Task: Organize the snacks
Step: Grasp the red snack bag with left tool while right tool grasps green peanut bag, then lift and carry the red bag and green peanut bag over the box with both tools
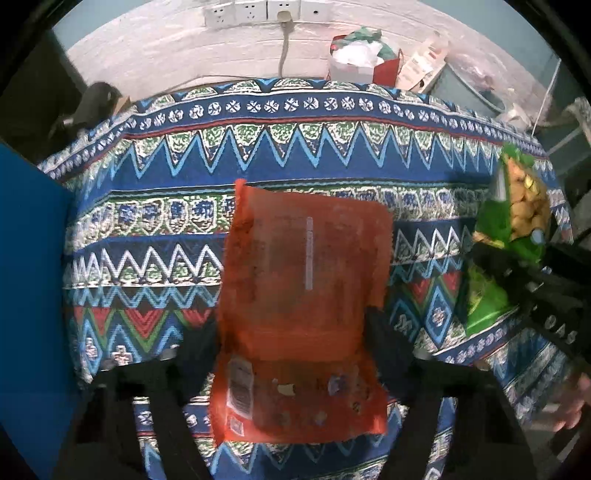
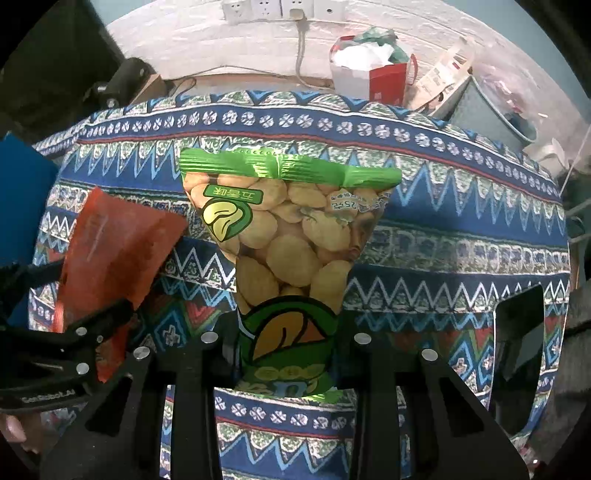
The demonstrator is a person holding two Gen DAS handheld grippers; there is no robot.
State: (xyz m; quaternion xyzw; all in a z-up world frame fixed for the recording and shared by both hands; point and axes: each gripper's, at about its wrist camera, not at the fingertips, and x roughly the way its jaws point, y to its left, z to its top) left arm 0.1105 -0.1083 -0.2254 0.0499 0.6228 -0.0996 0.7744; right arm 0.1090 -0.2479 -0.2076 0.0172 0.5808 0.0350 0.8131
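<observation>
My left gripper point(image 1: 291, 332) is shut on an orange-red snack bag point(image 1: 303, 280) and holds it above the patterned tablecloth point(image 1: 314, 155). My right gripper point(image 2: 288, 339) is shut on a green bag of broad beans point(image 2: 284, 229), held upright above the cloth. In the left wrist view the green bag point(image 1: 517, 206) and the right gripper point(image 1: 546, 291) show at the right edge. In the right wrist view the orange-red bag point(image 2: 110, 254) and the left gripper point(image 2: 62, 347) show at the left. The two bags are apart.
A blue box wall point(image 1: 33, 295) stands at the left, also in the right wrist view point(image 2: 22, 192). At the back right lie a red and white paper bag point(image 2: 373, 74), cartons and a grey bin point(image 2: 487, 110). Wall sockets point(image 2: 284, 9) with a cable are behind.
</observation>
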